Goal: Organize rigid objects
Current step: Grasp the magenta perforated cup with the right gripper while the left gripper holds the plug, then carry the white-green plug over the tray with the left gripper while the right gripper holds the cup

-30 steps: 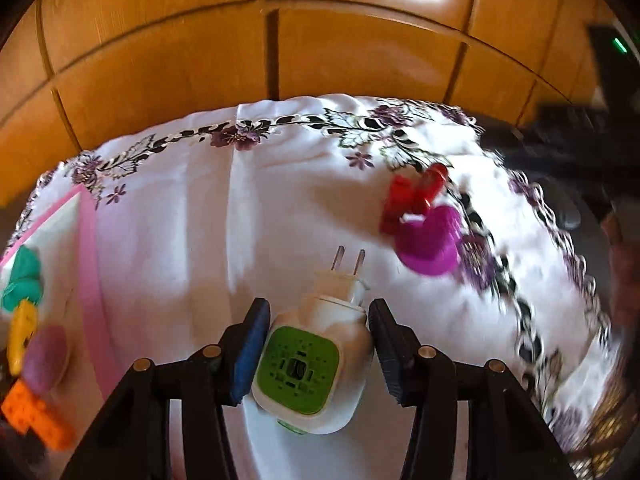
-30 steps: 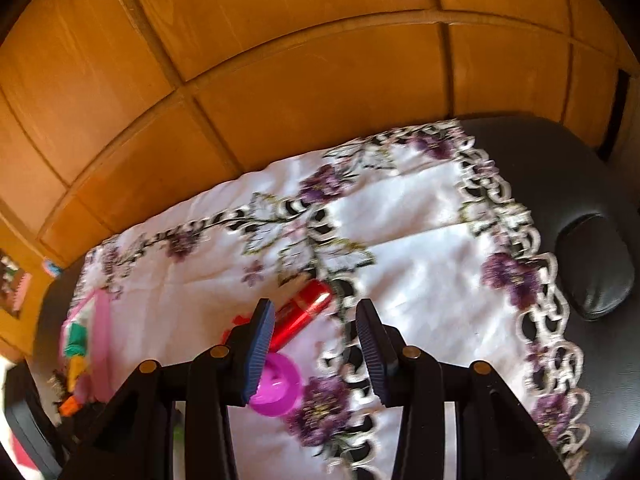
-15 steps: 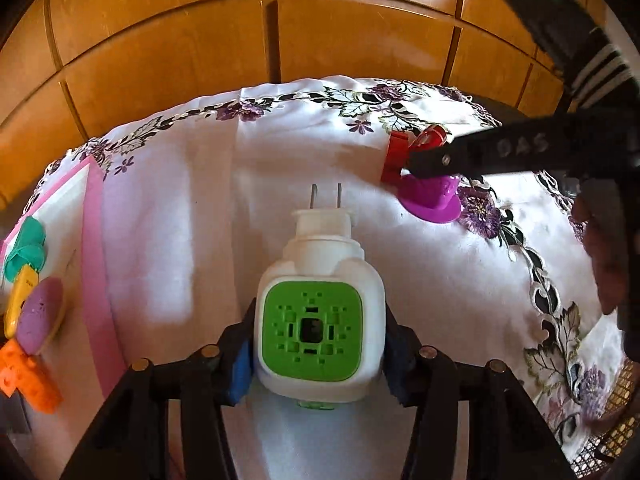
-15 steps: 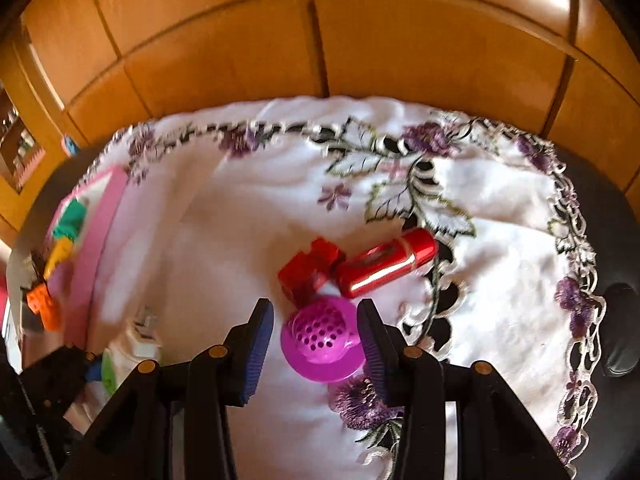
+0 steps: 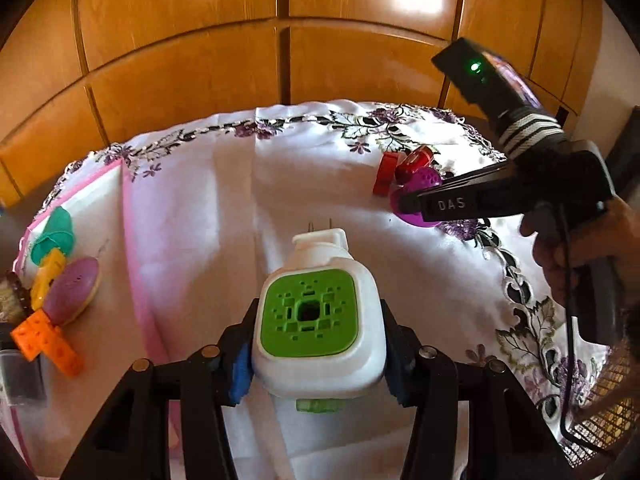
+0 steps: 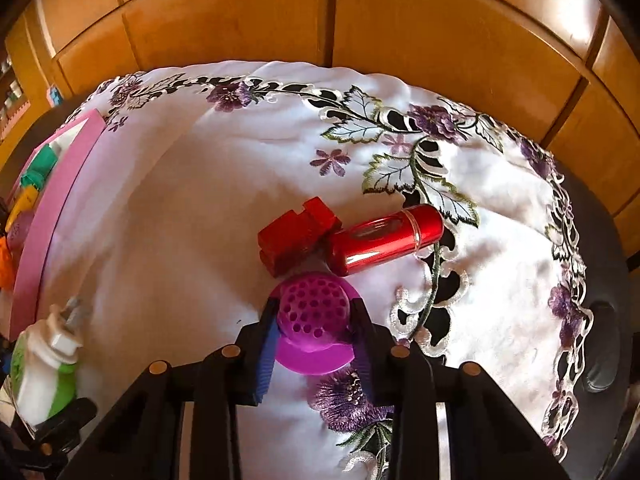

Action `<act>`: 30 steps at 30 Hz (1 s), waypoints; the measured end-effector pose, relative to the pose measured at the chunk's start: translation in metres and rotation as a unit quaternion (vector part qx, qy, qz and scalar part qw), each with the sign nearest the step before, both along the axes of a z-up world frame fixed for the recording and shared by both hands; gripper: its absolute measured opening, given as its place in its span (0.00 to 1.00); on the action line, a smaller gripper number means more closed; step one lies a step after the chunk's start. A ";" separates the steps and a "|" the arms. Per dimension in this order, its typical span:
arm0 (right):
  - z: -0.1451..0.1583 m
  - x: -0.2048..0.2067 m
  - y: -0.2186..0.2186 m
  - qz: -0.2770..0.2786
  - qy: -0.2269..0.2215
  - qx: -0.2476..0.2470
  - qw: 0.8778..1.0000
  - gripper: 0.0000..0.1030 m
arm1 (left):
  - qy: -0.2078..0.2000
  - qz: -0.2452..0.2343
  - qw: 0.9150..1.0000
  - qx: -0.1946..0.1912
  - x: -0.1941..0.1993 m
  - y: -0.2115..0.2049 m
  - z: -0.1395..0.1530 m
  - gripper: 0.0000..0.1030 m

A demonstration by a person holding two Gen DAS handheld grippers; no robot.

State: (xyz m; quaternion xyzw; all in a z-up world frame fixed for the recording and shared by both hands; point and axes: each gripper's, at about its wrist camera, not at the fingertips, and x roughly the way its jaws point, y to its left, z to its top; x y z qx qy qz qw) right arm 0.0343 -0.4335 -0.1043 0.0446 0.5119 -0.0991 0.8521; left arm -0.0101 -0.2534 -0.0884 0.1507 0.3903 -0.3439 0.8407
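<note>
Here the purple strainer cap [image 6: 316,320] sits between the jaws of the right gripper [image 6: 314,330], its perforated dome squeezed from both sides and its flat rim on the white embroidered cloth [image 6: 200,200]; those jaws have just been closing onto it. Touching the cap on its far side lie a red block [image 6: 298,238] and a red cylinder [image 6: 384,240], side by side. The left gripper [image 5: 318,344] grips a white plug-in device with a green face [image 5: 316,320] by its sides, prongs pointing away, above the cloth. To the left, a pink tray [image 5: 132,264] holds small coloured toys [image 5: 60,276].
</note>
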 end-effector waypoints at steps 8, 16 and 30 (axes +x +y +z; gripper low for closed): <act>0.001 0.000 0.000 -0.001 -0.004 0.002 1.000 0.32 | -0.014 0.002 1.000 0.002 -0.011 0.006 0.009 0.51; 0.001 0.001 -0.001 -0.005 -0.007 0.003 1.000 0.33 | -0.020 0.011 1.000 0.019 -0.012 0.007 0.008 0.51; 0.000 0.002 0.006 0.007 -0.009 -0.028 1.000 0.32 | 0.001 0.006 0.999 0.050 -0.004 -0.008 -0.022 0.52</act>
